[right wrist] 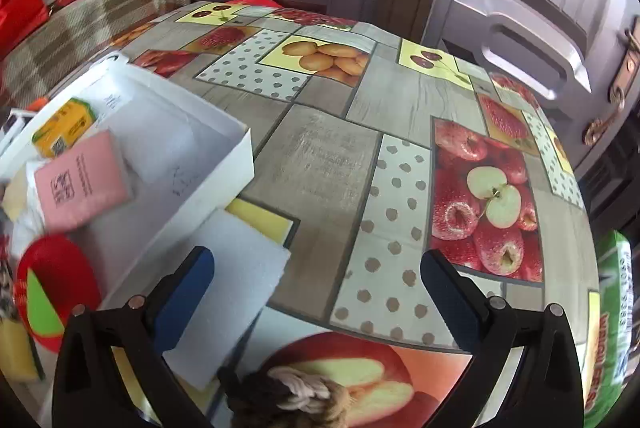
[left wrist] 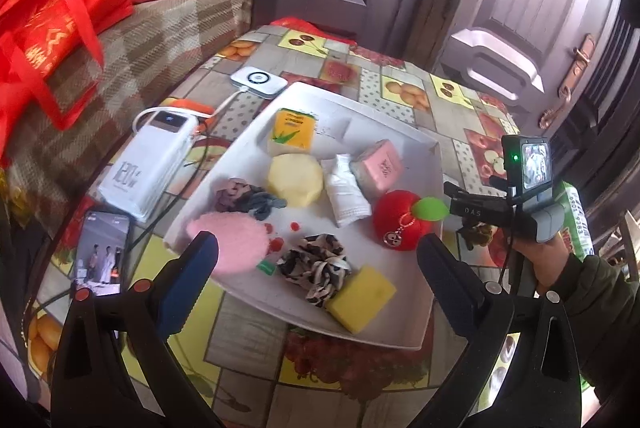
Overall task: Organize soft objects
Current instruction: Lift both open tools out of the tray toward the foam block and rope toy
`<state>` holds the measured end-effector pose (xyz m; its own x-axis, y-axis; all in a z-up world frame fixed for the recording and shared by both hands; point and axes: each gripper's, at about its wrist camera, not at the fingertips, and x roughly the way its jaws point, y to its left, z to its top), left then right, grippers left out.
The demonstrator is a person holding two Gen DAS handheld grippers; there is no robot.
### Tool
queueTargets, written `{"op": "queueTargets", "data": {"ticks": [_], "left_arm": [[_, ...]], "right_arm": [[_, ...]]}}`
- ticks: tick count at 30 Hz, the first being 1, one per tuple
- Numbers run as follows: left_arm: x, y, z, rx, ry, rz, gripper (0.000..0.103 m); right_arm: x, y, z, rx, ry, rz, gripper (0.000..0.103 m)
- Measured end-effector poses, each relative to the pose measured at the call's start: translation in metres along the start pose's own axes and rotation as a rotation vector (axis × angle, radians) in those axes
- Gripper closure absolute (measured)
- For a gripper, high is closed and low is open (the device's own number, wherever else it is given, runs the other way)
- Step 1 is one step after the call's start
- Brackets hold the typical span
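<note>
A white tray (left wrist: 404,332) on the fruit-print table holds soft things: a pink fluffy pad (left wrist: 236,242), a leopard scrunchie (left wrist: 316,264), a yellow sponge (left wrist: 362,298), a red apple plush (left wrist: 402,218), a pink tissue pack (left wrist: 380,168), a yellow round sponge (left wrist: 296,180), a yellow-green pack (left wrist: 292,128) and dark scrunchies (left wrist: 248,198). My left gripper (left wrist: 316,260) is open above the tray's near side. My right gripper (right wrist: 316,276) is open over the table right of the tray (right wrist: 240,156); a brown braided scrunchie (right wrist: 296,400) lies below it beside a white cloth (right wrist: 236,292).
A white power bank (left wrist: 148,168), a phone (left wrist: 102,254) and a white charger puck (left wrist: 258,82) lie left of the tray. Red bags (left wrist: 52,24) sit on a plaid sofa behind. A green pack (right wrist: 612,316) lies at the table's right edge. Doors stand behind.
</note>
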<state>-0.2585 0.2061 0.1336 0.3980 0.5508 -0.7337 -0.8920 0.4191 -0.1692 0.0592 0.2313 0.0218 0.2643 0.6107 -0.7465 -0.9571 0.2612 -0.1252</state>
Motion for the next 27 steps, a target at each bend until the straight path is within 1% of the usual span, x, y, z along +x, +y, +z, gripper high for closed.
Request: {"op": "queueTargets", "data": {"ticks": [3,7,11,17,20,23,25,27], "left_arm": [[0.003,-0.011,0.003,0.033,0.006,-0.022,0.003],[0.002,-0.022,0.006,0.068,0.009,-0.042,0.003],[0.001,-0.028,0.007,0.082,0.007,-0.060,0.003],[0.001,-0.045,0.000,0.121,0.024,-0.101,0.003],[0.004,-0.060,-0.006,0.147,0.040,-0.126,0.003],[0.008,-0.077,-0.014,0.178,0.058,-0.155,0.003],[0.011,-0.090,-0.020,0.203,0.067,-0.170,0.003],[0.017,-0.105,-0.029,0.242,0.080,-0.197,0.003]], "right_arm": [[-0.007,-0.004,-0.009,-0.015,0.004,-0.007,0.000],[-0.016,-0.017,-0.024,0.016,0.030,-0.006,0.000],[-0.040,-0.029,-0.057,0.032,0.044,-0.004,0.000],[-0.085,-0.046,-0.117,0.102,0.090,0.022,0.000],[-0.108,-0.046,-0.146,0.114,0.103,0.027,0.000],[-0.122,-0.043,-0.163,0.125,0.109,0.037,0.000],[-0.137,-0.050,-0.168,0.178,0.061,0.033,0.000],[-0.149,-0.068,-0.171,0.269,0.019,0.053,0.000]]}}
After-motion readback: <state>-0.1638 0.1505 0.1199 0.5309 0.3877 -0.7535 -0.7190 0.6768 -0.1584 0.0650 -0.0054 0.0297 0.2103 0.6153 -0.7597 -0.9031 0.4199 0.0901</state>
